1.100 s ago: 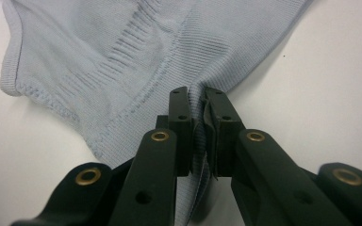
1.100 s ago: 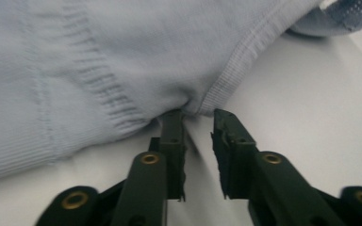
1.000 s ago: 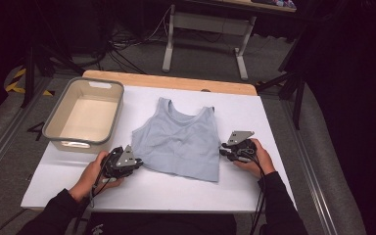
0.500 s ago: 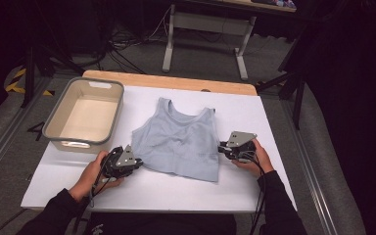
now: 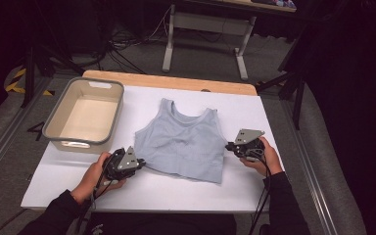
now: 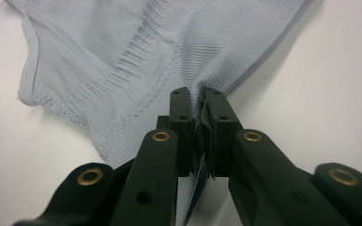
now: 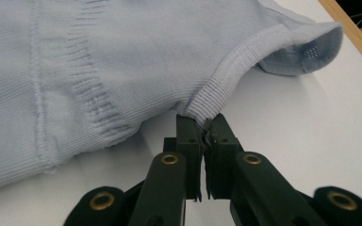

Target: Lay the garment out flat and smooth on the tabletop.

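Note:
A pale blue ribbed tank top (image 5: 183,142) lies flat on the white table (image 5: 142,188), straps toward the far side. My left gripper (image 5: 138,164) is shut on the top's left side edge near the hem; in the left gripper view the fabric (image 6: 122,61) is pinched between the black pads (image 6: 184,122). My right gripper (image 5: 230,146) is shut on the top's right edge under the armhole, lifting it slightly. Its jaws have just been closing, and in the right gripper view the ribbed armhole band (image 7: 217,89) is clamped between them.
A beige plastic bin (image 5: 85,115) stands on the table at the far left. A wooden strip (image 5: 176,82) runs along the table's far edge. Beyond it are metal table legs (image 5: 169,39) and cables on the dark floor.
My right gripper has moved in onto the top's right edge, closed on it and risen a little. The left gripper and hand have stayed where they were.

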Motion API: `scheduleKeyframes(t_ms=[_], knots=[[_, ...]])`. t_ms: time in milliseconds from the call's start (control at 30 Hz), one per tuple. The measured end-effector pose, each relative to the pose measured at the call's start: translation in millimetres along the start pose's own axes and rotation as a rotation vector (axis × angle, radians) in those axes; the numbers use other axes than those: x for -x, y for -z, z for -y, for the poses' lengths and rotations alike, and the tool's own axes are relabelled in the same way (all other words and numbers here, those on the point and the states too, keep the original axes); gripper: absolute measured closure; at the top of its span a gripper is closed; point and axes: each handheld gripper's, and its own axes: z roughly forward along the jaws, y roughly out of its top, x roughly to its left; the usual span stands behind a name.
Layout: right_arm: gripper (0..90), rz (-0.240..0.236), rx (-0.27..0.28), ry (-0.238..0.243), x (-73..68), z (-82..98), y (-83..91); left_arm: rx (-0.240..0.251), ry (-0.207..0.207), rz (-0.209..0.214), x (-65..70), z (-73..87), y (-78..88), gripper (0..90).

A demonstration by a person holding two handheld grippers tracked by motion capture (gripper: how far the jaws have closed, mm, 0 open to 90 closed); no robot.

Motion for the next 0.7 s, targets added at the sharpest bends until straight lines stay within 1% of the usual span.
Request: scheduleKeyframes(t_ms=[67, 100, 167, 200, 233, 267, 300, 333, 400, 433, 467, 500, 533, 567, 600, 633, 667, 700], knots=[[86.1, 0.01, -0.009, -0.025, 2.6, 1.7, 2.8, 0.008, -0.014, 0.027, 6.9, -3.7, 0.9, 83.9], [85.2, 0.017, -0.012, -0.04, 3.9, 2.9, 3.2, 0.003, -0.022, 0.033, 11.4, -5.4, 0.6, 83.9], [83.9, 0.038, -0.017, -0.088, 6.6, 6.0, 0.8, -0.003, -0.054, 0.045, 20.8, -8.3, -1.6, 83.7], [86.2, 0.051, -0.036, -0.108, 7.0, 7.3, -1.6, -0.016, -0.06, 0.046, 24.5, -8.7, -1.6, 83.4], [80.7, 0.084, -0.059, -0.117, 8.0, 8.0, -3.4, -0.014, -0.07, 0.044, 26.0, -8.8, -1.9, 82.9], [78.3, 0.1, -0.071, -0.129, 9.3, 8.8, -4.4, -0.014, -0.057, 0.041, 27.6, -8.3, -0.5, 82.2], [78.2, 0.096, -0.068, -0.149, 10.7, 10.2, -5.1, 0.004, -0.047, 0.045, 26.6, -8.1, 1.0, 80.1], [78.0, 0.093, -0.054, -0.161, 10.6, 11.0, -5.1, 0.023, -0.037, 0.047, 25.1, -8.2, 3.8, 77.9], [75.4, 0.112, -0.036, -0.17, 10.4, 10.7, -4.7, 0.068, -0.007, 0.03, 22.8, -10.3, 10.9, 69.3], [75.2, 0.129, -0.015, -0.186, 10.4, 10.4, -4.5, 0.108, 0.0, 0.019, 19.7, -13.0, 17.6, 67.0], [75.2, 0.127, 0.023, -0.21, 10.6, 10.2, -4.7, 0.137, 0.01, 0.006, 17.6, -15.2, 22.1, 64.4], [75.2, 0.139, 0.038, -0.226, 10.0, 9.3, -5.2, 0.16, 0.021, -0.011, 15.4, -17.2, 25.2, 61.3], [75.1, 0.164, 0.051, -0.235, 9.6, 8.0, -5.0, 0.175, 0.023, -0.023, 12.9, -18.9, 27.2, 59.3], [74.3, 0.173, 0.073, -0.244, 8.8, 6.6, -3.8, 0.186, 0.021, -0.037, 10.5, -19.7, 28.5, 58.4], [73.1, 0.179, 0.106, -0.256, 7.9, 4.9, -1.6, 0.198, 0.026, -0.049, 7.5, -19.8, 28.6, 57.9], [73.0, 0.179, 0.139, -0.273, 6.8, 3.1, 0.4, 0.205, 0.038, -0.054, 5.4, -19.8, 27.7, 57.1], [72.5, 0.177, 0.157, -0.279, 5.7, 1.6, 1.7, 0.208, 0.053, -0.057, 1.2, -20.1, 24.4, 55.7], [69.7, 0.173, 0.182, -0.281, 3.2, -0.9, 3.3, 0.203, 0.057, -0.066, -1.5, -20.8, 20.9, 53.8]])
